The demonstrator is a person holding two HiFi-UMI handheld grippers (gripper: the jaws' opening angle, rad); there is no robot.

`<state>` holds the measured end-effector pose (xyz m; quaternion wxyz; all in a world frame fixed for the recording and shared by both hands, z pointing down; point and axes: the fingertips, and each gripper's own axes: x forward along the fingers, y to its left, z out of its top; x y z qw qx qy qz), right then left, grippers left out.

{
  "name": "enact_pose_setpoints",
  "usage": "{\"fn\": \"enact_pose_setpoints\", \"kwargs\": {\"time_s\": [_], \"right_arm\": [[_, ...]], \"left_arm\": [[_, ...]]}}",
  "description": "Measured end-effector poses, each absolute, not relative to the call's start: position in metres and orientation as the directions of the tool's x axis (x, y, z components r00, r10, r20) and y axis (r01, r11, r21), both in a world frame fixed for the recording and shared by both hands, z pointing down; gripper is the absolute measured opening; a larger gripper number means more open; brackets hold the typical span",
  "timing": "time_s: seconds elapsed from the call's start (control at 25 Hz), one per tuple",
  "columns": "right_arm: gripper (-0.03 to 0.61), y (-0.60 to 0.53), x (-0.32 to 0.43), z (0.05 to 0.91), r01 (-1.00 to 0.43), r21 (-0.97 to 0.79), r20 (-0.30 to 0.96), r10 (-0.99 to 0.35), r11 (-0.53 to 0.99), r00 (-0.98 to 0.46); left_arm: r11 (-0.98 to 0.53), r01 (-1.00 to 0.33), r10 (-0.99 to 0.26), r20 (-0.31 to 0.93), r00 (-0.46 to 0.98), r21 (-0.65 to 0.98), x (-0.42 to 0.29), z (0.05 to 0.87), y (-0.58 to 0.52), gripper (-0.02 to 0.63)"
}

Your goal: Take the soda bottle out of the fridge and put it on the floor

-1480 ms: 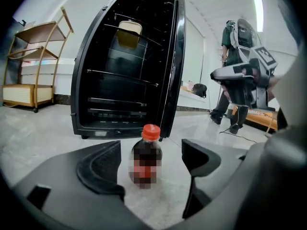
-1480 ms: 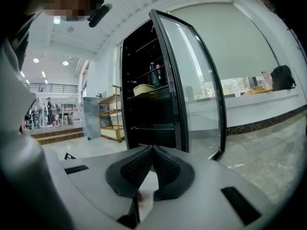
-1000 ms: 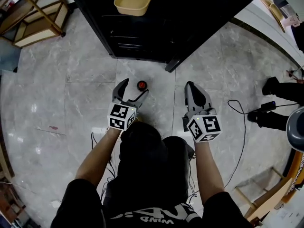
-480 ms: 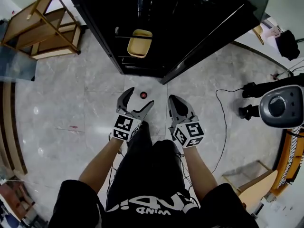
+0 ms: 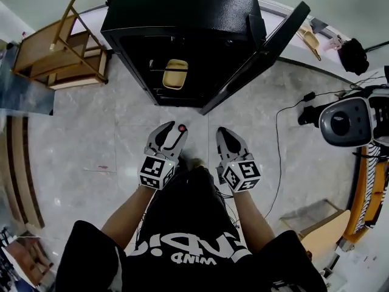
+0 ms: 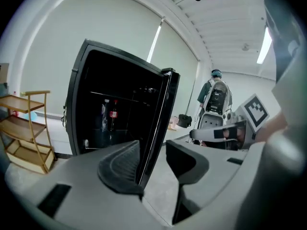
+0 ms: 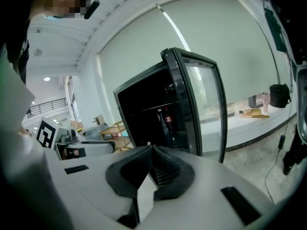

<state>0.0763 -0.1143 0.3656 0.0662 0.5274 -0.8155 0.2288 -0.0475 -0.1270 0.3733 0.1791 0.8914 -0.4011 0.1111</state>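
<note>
Your left gripper (image 5: 172,131) has just been closing and now shows a narrow gap with nothing between its jaws. Your right gripper (image 5: 226,136) has its jaws pressed together, empty. The soda bottle (image 5: 182,128), seen from above as a red cap, stands on the grey marble floor (image 5: 79,139) just beyond the left gripper's tips. Ahead is the black fridge (image 5: 182,11), its door (image 5: 255,59) open to the right and a yellow tub (image 5: 175,73) on a shelf inside. A wooden rack (image 5: 61,53) stands to its left. A black cable (image 5: 276,163) trails across the floor on the right.
</note>
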Motion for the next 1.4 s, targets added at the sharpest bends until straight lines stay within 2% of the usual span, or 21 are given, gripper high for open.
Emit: {"fn": "enact_pose_setpoints", "kwargs": {"time_s": [0.08,0.16,0.6,1.04,1.4], "right_arm": [[0.024,-0.114,0.083,0.355,-0.888,-0.307,0.348,-0.828,0.342,-0.439],[0.024,-0.115,0.086,0.345,-0.884,-0.312,0.346,-0.824,0.349,-0.448],[0.024,-0.109,0.104,0.290,-0.868,-0.249,0.301,-0.818,0.429,-0.490],[0.023,-0.100,0.129,0.256,-0.906,-0.206,0.240,-0.879,0.369,-0.412],[0.023,-0.110,0.124,0.251,-0.908,-0.188,0.215,-0.886,0.375,-0.411]], "left_arm": [[-0.602,-0.766,-0.689,0.339,0.641,0.225,-0.048,0.359,-0.129,0.115],[-0.597,-0.771,-0.696,0.336,0.635,0.221,-0.047,0.346,-0.130,0.009],[-0.598,-0.773,-0.702,0.327,0.633,0.213,-0.046,0.291,-0.123,0.007],[-0.525,-0.841,-0.797,0.269,0.540,0.132,-0.089,0.253,-0.113,0.006],[-0.455,-0.879,-0.848,0.233,0.476,0.142,-0.103,0.251,-0.109,0.006]]}}
